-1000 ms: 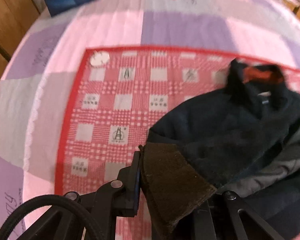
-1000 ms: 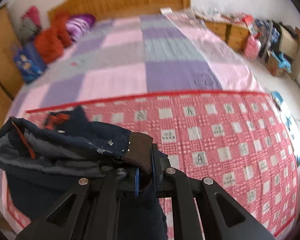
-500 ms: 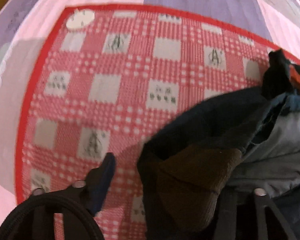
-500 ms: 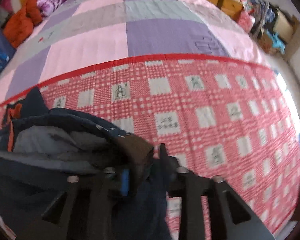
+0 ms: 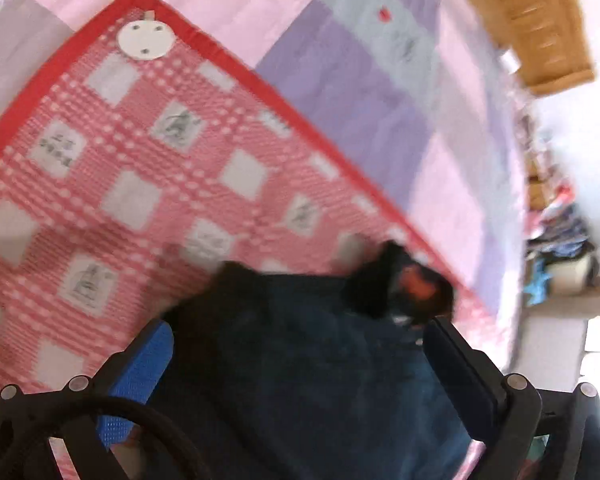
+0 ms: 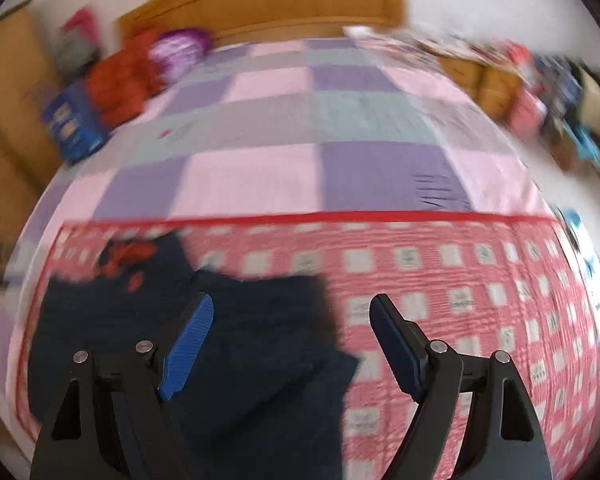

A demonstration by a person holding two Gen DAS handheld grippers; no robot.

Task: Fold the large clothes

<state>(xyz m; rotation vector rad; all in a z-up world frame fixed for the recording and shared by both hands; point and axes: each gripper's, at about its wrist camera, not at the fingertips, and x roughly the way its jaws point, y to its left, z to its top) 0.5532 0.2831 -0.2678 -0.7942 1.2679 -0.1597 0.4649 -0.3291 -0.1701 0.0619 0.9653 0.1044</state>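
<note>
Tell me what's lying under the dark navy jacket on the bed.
The dark navy jacket rests on a red-and-white checkered mat, which lies on a pink, purple and grey patchwork quilt. Whatever is directly beneath the jacket is covered.

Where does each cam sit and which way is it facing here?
Left wrist: on the left gripper, rolled sideways, looking down along its open fingers at the dark jacket on the red checked mat; headboard at upper right.
Right wrist: on the right gripper, level, looking up the bed toward the headboard; open fingers show, the jacket lower left.
Shared: jacket, mat, patchwork quilt, headboard.
</note>
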